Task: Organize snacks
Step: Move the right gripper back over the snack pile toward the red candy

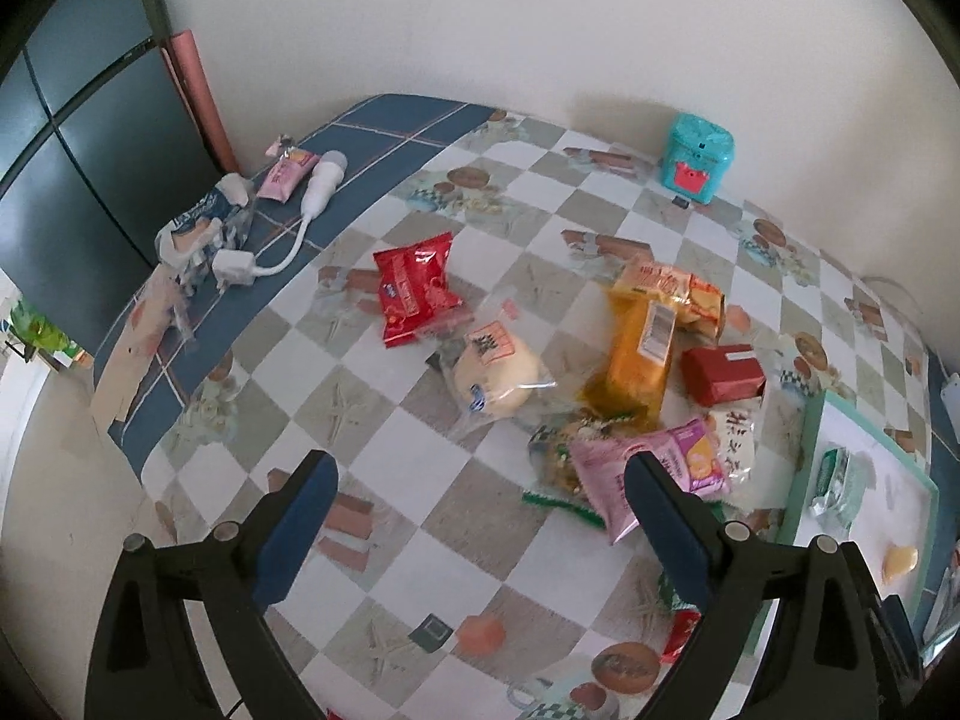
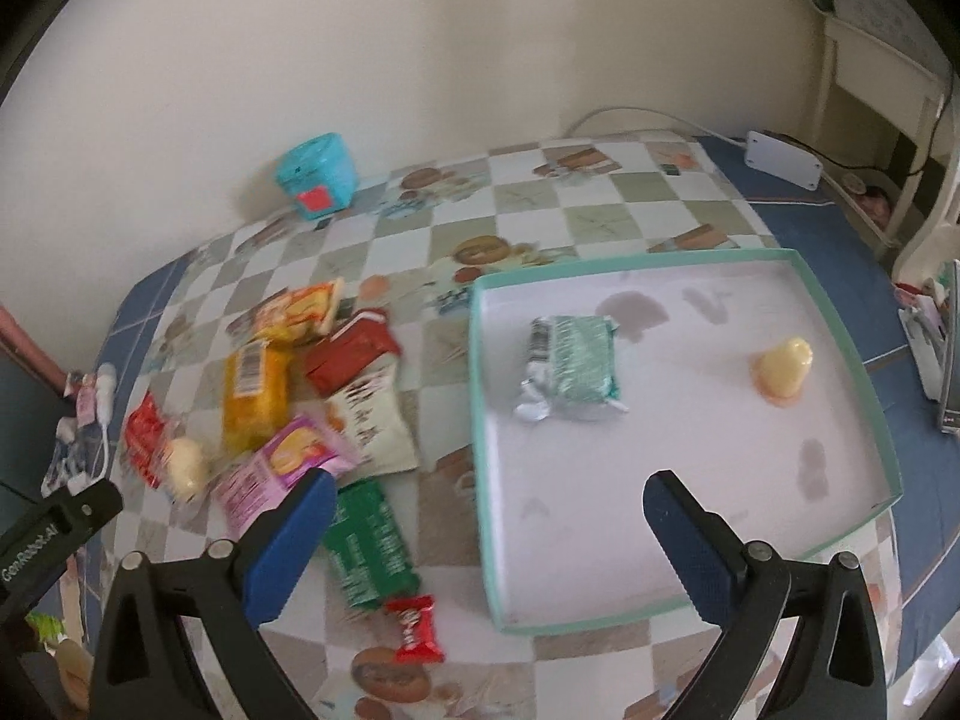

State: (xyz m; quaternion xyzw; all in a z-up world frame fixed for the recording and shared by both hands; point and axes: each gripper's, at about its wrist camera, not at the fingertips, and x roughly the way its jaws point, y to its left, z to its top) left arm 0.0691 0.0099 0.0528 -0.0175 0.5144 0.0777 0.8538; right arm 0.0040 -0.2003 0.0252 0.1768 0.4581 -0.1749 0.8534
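Observation:
A shallow white tray with a teal rim lies on the checkered table, holding a mint-green packet and a small yellow jelly cup. To its left is a pile of snacks: a pink packet, an orange-yellow packet, a red box, a green packet and a small red candy. My right gripper hangs open over the tray's near left edge, nothing between its fingers. My left gripper is open above the table, with the pink packet by its right finger. A bun in clear wrap and a red packet lie beyond.
A teal box with a red mouth stands by the wall. A white charger and cable and small packets sit on the blue table border at the left. A white power strip lies at the far right corner.

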